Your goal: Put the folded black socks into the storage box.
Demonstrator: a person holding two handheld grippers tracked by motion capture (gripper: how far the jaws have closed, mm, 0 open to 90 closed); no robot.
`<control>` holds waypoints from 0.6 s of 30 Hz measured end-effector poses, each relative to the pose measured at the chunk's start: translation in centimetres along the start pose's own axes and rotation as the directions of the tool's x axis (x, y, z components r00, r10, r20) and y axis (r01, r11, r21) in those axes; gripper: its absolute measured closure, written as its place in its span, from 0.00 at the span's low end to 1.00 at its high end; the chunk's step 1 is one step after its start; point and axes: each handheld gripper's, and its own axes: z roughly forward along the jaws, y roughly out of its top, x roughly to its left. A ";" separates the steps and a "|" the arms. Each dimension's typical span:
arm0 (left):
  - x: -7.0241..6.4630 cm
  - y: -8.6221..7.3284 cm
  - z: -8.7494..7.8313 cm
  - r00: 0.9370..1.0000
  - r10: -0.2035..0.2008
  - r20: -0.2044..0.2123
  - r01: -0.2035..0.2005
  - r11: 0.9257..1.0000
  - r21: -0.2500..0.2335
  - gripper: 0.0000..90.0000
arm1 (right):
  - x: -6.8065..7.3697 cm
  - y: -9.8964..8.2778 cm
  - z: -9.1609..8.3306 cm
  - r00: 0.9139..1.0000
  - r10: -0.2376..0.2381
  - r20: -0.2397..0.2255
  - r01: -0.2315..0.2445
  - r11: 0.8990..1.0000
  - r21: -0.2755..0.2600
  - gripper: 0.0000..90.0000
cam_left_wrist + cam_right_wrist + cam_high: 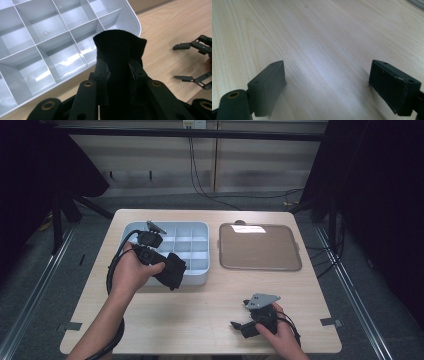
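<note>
The left gripper (172, 270) squeezes a black cloth (119, 57) just over the near edge of the grey box (200, 227). Lower it slowly into one cup. The right gripper (245, 325) rests wide open, holding nothing.

No text, label, brand, number or sign is showing legibly on any surface; a small embossed ring in one compartment of the divided tray (45, 33) is carrying no readable characters.
</note>
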 end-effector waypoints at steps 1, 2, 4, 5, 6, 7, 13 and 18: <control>0.0 0.0 0.0 1.000 -0.004 -0.001 0.004 1.000 0.000 0.80 | 0.0 0.0 0.0 1.000 0.000 0.001 0.000 1.000 0.000 0.15; 0.2 0.0 -0.1 1.000 -0.007 -0.001 0.007 1.000 -0.002 0.80 | 0.0 0.0 0.0 1.000 0.000 0.001 0.000 1.000 0.000 0.15; 0.4 0.1 -0.2 1.000 -0.009 -0.006 0.009 1.000 -0.003 0.80 | 0.0 0.0 0.0 1.000 0.000 0.001 0.000 1.000 0.000 0.15; 0.5 0.2 -0.3 1.000 -0.005 -0.007 0.005 1.000 -0.004 0.80 | 0.0 0.0 0.0 1.000 0.000 0.001 0.000 1.000 0.000 0.15; 0.6 0.2 -0.4 1.000 -0.009 -0.009 0.009 1.000 -0.007 0.80 | 0.0 0.0 0.0 1.000 0.000 0.000 0.000 1.000 0.000 0.15; 0.8 0.2 -0.5 1.000 -0.015 -0.007 0.015 1.000 -0.009 0.80 | 0.0 0.0 0.0 1.000 0.000 0.001 0.000 1.000 0.000 0.15; 1.7 0.6 -1.1 0.999 -0.031 -0.011 0.031 0.999 -0.024 0.80 | 0.0 0.0 0.0 1.000 -0.003 0.005 0.003 1.000 -0.002 0.15; 2.5 0.8 -1.5 0.998 -0.061 -0.020 0.060 0.998 -0.036 0.80 | 0.0 0.0 0.0 1.000 -0.003 0.005 0.003 1.000 -0.002 0.15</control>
